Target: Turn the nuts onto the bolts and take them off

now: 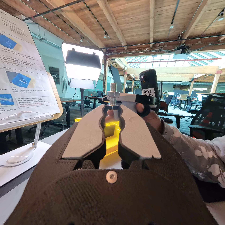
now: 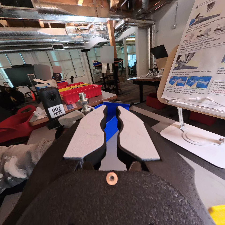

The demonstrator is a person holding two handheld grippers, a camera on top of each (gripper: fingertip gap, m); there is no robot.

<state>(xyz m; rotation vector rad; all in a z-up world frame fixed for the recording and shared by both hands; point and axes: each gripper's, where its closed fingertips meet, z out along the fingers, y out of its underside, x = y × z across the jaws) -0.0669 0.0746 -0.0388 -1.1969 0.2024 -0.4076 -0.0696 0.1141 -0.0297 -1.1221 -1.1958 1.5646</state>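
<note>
yellow bin (image 1: 110,138) below left hand-held gripper (image 1: 112,107) holding bolt (image 1: 113,96).

Both views are bright with strong wide-angle bending toward the edges. Left wrist view: a studio light panel (image 1: 82,63) at centre left is blown out to white; skylights (image 1: 182,60) at right add daylight. Right wrist view: ceiling at top is motion-smeared; lower corners blur.

Printed matter on three things; the wording is left untold.
Each black camera (image 1: 149,79) (image 2: 51,97) carries a white sticker (image 1: 147,93) (image 2: 56,110) with black print. The near desk stand (image 1: 37,132) holds an instruction sheet (image 1: 24,73) (image 2: 200,60) with black and red lines. Far behind hangs a dark wall sign (image 1: 54,75).
</note>
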